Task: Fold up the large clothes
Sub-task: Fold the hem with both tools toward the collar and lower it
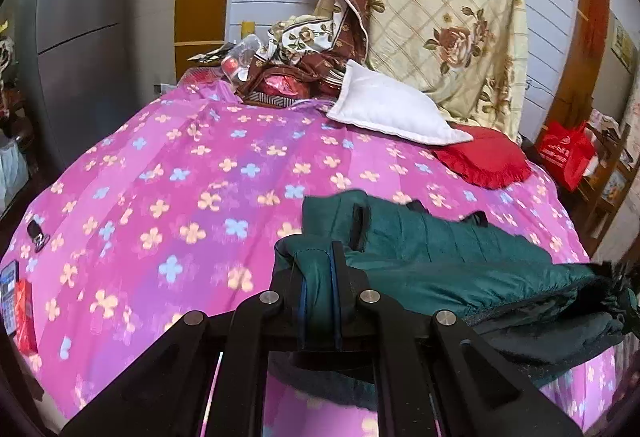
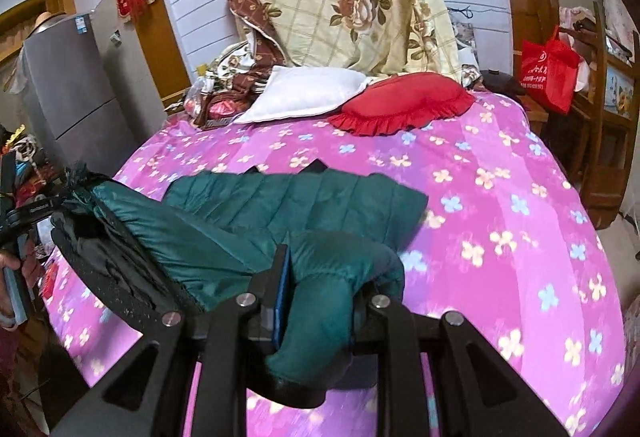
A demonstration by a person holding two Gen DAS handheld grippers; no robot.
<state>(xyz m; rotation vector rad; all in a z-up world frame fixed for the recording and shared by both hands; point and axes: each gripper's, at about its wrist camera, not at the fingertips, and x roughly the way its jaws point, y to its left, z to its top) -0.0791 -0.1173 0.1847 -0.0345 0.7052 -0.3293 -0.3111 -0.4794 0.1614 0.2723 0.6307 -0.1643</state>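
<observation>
You have the green padded jacket [image 2: 296, 209] in both tools at once, so you are mid-fold. Your left gripper [image 1: 320, 277] is pinched onto a bunched edge of the jacket, fabric squeezed between its fingers. Your right gripper [image 2: 320, 289] is clamped on another puffy wad of the same garment, with a lump of cloth spilling out below the jaws.

The jacket sits on the near part of the pink flowered bedspread [image 1: 180, 177], well short of the white pillow [image 1: 384, 105] and the red cushion [image 2: 404, 103] that lie at the far end of the spread. Its far portion rests flat on the spread; the near portion is lifted, and the dark lining side [image 2: 116, 265] hangs between your two tools.

It looks as though you are carrying the near edge over toward the flat far portion. The next move calls for keeping both grips level and the edge taut, laying it down squarely on the flat part, then letting go of both corners together. Watch the slippery shell: it may slide out of line as you release.
</observation>
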